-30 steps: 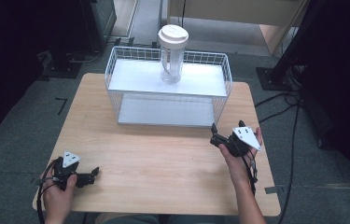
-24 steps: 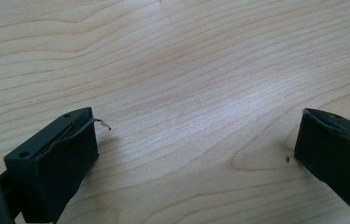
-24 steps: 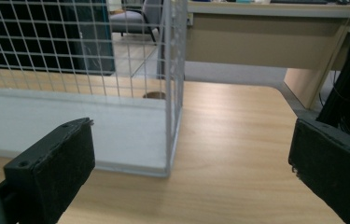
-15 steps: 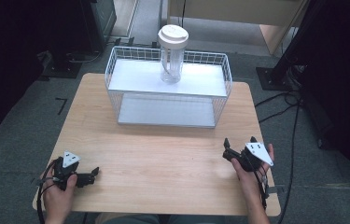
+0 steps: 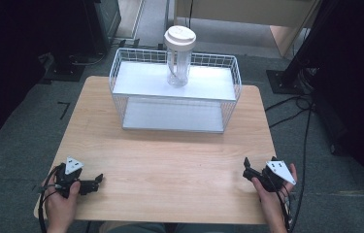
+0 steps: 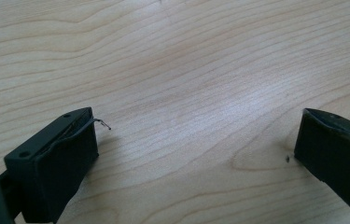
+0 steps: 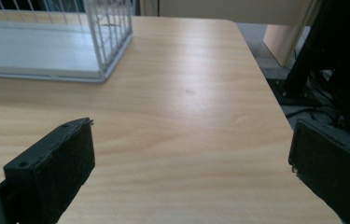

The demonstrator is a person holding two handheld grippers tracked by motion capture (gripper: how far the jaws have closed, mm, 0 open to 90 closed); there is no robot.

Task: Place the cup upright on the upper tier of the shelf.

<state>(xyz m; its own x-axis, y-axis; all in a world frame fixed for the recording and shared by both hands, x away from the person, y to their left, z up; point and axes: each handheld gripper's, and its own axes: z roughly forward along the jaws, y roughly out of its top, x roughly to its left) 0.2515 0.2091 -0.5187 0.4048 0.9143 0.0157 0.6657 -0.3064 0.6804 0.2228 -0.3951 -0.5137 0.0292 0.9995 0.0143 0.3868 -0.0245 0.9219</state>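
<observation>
A clear tumbler with a white lid [image 5: 179,57] stands upright in a white wire basket [image 5: 121,99] at the back middle of the wooden table [image 5: 170,160]. My left gripper [image 5: 97,181] rests low over the near left corner, its jaws pointing right. In the left gripper view it [image 6: 196,121] is open, with bare wood between the jaws. My right gripper [image 5: 246,169] is at the near right edge, far from the basket. In the right gripper view it [image 7: 191,126] is open and holds nothing, and the basket's corner [image 7: 102,51] shows at upper left.
Black cables [image 5: 301,145] trail over the grey floor to the right of the table. Dark stands and equipment [image 5: 310,58] surround the table's far corners. A wide stretch of wood lies between the basket and both hands.
My right gripper has drawn back from near the basket's front right corner toward the near right edge of the table. The left gripper has stayed put.
</observation>
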